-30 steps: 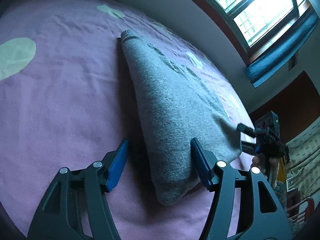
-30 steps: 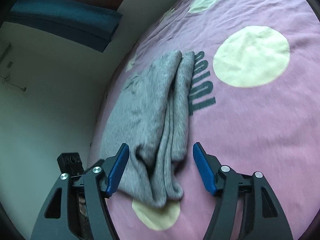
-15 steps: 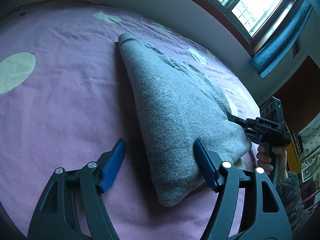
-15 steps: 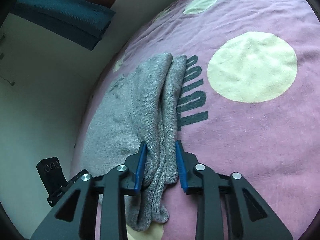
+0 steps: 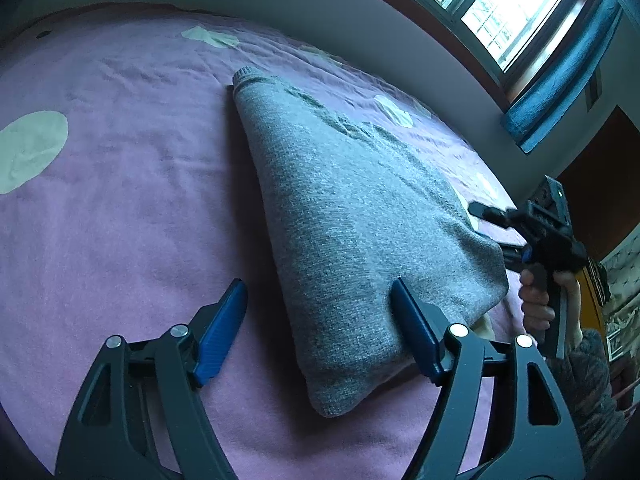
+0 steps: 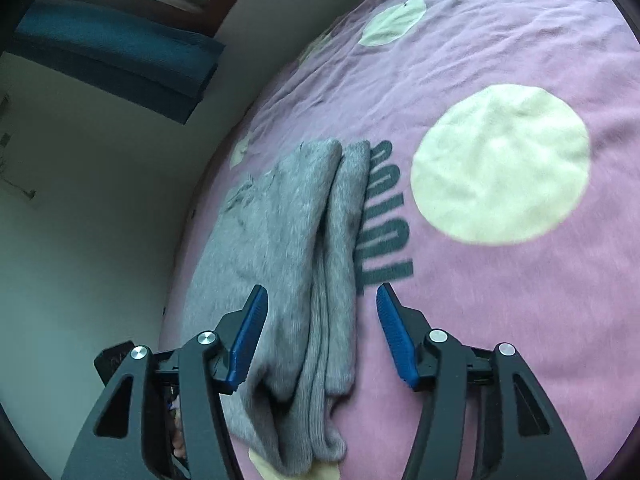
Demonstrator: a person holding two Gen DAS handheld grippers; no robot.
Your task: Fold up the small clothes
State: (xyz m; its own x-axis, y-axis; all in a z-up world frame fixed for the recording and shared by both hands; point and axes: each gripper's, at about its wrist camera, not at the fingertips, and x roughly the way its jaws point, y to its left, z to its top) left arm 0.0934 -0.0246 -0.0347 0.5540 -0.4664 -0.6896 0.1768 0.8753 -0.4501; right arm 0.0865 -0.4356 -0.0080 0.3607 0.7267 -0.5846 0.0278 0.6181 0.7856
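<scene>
A grey knitted garment (image 5: 352,216) lies folded lengthwise on the purple blanket (image 5: 120,200). My left gripper (image 5: 320,312) is open, its jaws either side of the garment's near folded edge, the right finger against the knit. In the right wrist view the garment (image 6: 288,264) shows as stacked folded layers. My right gripper (image 6: 320,312) is open, its jaws spread either side of the garment's layered end. The right gripper also shows in the left wrist view (image 5: 504,236), held in a hand at the garment's far corner.
The blanket (image 6: 520,320) has cream dots (image 6: 500,164) and dark lettering (image 6: 384,224) next to the garment. A wall (image 6: 100,200) runs along the bed's far side. A window (image 5: 500,8) with a blue curtain (image 5: 560,76) is above.
My right gripper closed on the garment's layered end half a second ago and has now opened wide again. My left gripper stayed open around the near edge.
</scene>
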